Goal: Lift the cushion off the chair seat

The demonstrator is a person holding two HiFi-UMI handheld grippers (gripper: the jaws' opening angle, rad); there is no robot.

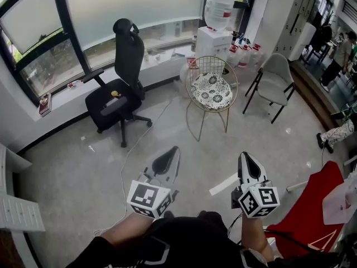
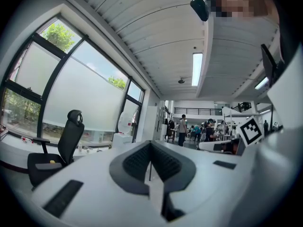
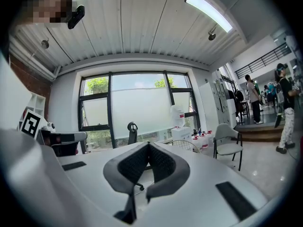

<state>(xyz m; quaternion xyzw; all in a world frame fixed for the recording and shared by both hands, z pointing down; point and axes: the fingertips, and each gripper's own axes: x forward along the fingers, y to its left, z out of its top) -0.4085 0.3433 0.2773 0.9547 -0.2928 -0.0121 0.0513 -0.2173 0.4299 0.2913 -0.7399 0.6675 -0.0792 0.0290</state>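
Note:
A round white cushion with black flower prints (image 1: 212,91) lies on the seat of a gold wire chair (image 1: 194,66) in the head view, in the middle of the room ahead of me. My left gripper (image 1: 173,151) and right gripper (image 1: 245,157) are held level well short of the chair, side by side, both shut with nothing between the jaws. The left gripper (image 2: 150,144) points toward the window and a black office chair (image 2: 61,148). Past the right gripper (image 3: 148,145), the wire chair's back (image 3: 185,146) peeks out.
A black office chair (image 1: 120,91) stands left of the wire chair, a grey chair (image 1: 274,80) to its right. A water dispenser (image 1: 216,24) sits behind by the window. Red fabric (image 1: 309,214) lies at lower right. A cable (image 1: 139,138) runs across the pale floor. People stand in the background (image 2: 182,129).

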